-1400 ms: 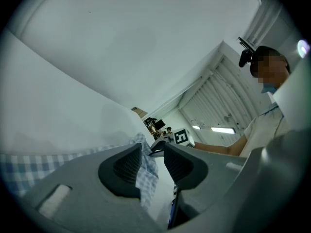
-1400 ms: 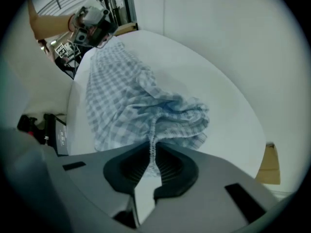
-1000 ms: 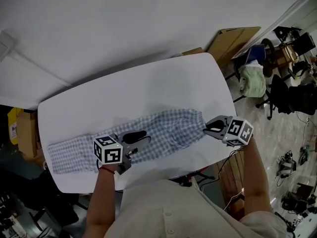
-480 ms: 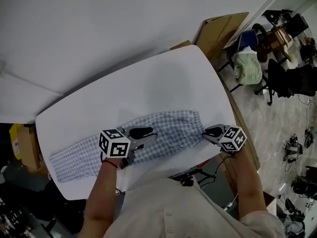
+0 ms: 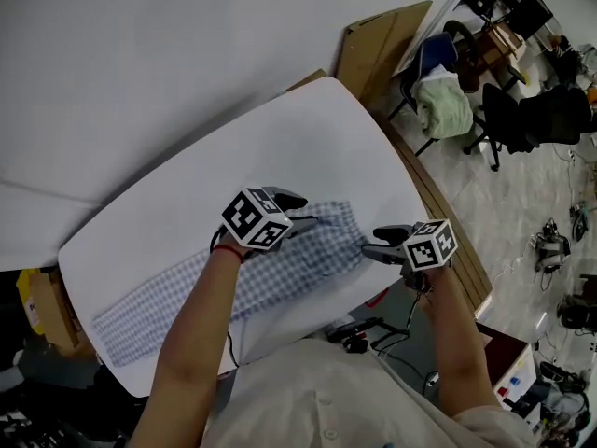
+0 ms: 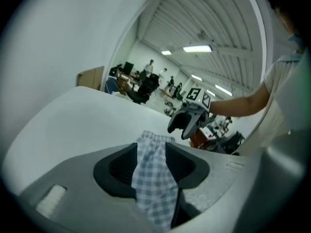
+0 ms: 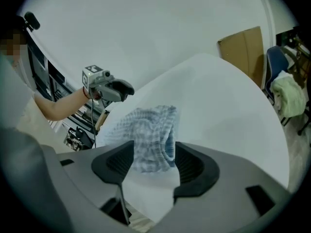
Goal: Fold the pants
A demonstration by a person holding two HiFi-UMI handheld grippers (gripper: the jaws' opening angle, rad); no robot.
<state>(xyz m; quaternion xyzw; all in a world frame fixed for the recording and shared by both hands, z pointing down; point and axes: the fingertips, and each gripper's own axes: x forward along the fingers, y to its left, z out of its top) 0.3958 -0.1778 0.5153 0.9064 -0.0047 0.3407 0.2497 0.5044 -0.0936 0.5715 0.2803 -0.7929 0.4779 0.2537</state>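
Observation:
Blue-and-white checked pants (image 5: 280, 271) lie stretched along the white table (image 5: 177, 203), legs toward the lower left and waist at the right. My left gripper (image 5: 297, 211) is over the pants near the waist. In the left gripper view (image 6: 151, 154) a fold of the checked cloth (image 6: 154, 178) fills the gap between its pads; its jaws have just been opening a little with the cloth still in them. My right gripper (image 5: 369, 248) sits at the waist end, and its jaws have just been opening. They stand wide (image 7: 153, 159), and the bunched waist (image 7: 148, 130) lies loose on the table ahead of them.
The table's right edge runs just behind the right gripper. Beyond it stand a cardboard sheet (image 5: 378, 40), office chairs with a pale green cloth (image 5: 443, 105), and cables on the floor (image 5: 550, 250). A yellow box (image 5: 28, 297) sits at the far left.
My left gripper has travelled along the pants toward the waist and rolled. The right gripper's jaws have spread at the waist end and its cube has rolled. The head view has swung.

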